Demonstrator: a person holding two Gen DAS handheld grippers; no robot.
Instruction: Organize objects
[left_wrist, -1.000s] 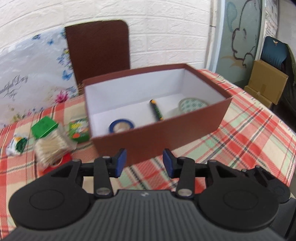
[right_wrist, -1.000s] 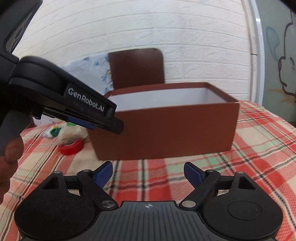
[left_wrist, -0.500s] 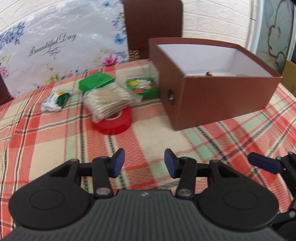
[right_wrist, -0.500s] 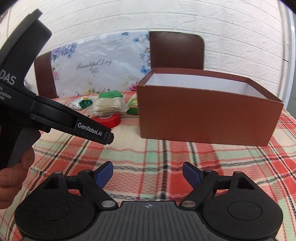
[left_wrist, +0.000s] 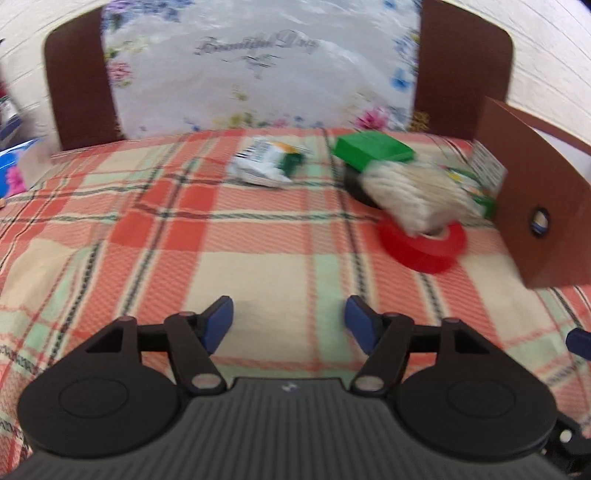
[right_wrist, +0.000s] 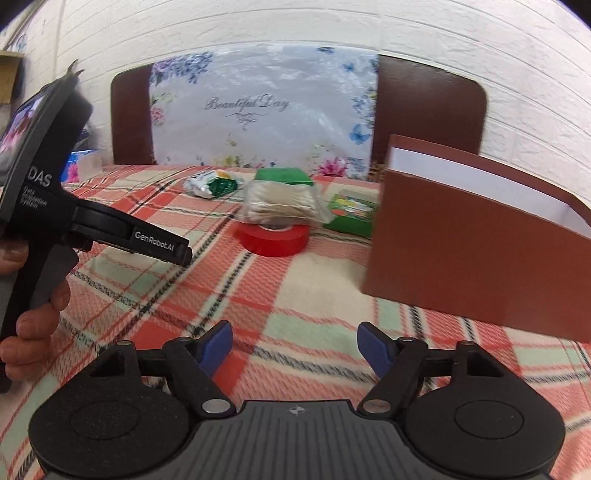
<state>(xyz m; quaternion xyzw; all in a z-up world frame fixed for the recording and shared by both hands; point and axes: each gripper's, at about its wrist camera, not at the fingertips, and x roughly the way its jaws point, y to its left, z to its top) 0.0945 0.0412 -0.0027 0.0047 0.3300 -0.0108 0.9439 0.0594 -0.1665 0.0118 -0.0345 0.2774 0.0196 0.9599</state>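
Observation:
A brown box (right_wrist: 476, 251) with a white inside stands on the plaid tablecloth at the right; its end wall (left_wrist: 535, 206) shows in the left wrist view. Left of it lie a red tape roll (left_wrist: 424, 245) (right_wrist: 273, 238), a clear bag of cotton swabs (left_wrist: 417, 197) (right_wrist: 282, 205) resting on the roll, a green box (left_wrist: 373, 149) (right_wrist: 282, 174), a green printed pack (right_wrist: 351, 214) and a white-green packet (left_wrist: 266, 164) (right_wrist: 212, 184). My left gripper (left_wrist: 288, 323) is open and empty above the cloth. My right gripper (right_wrist: 293, 347) is open and empty, with the left gripper's body (right_wrist: 74, 221) to its left.
A floral plastic-wrapped panel (right_wrist: 258, 110) leans against brown chair backs (right_wrist: 428, 107) behind the table, before a white brick wall. Blue items (left_wrist: 11, 166) sit at the far left edge. The plaid tablecloth (left_wrist: 184, 240) stretches in front of the objects.
Both grippers have swung left, away from the box, so the loose items now sit ahead. The left gripper's jaws have opened wider.

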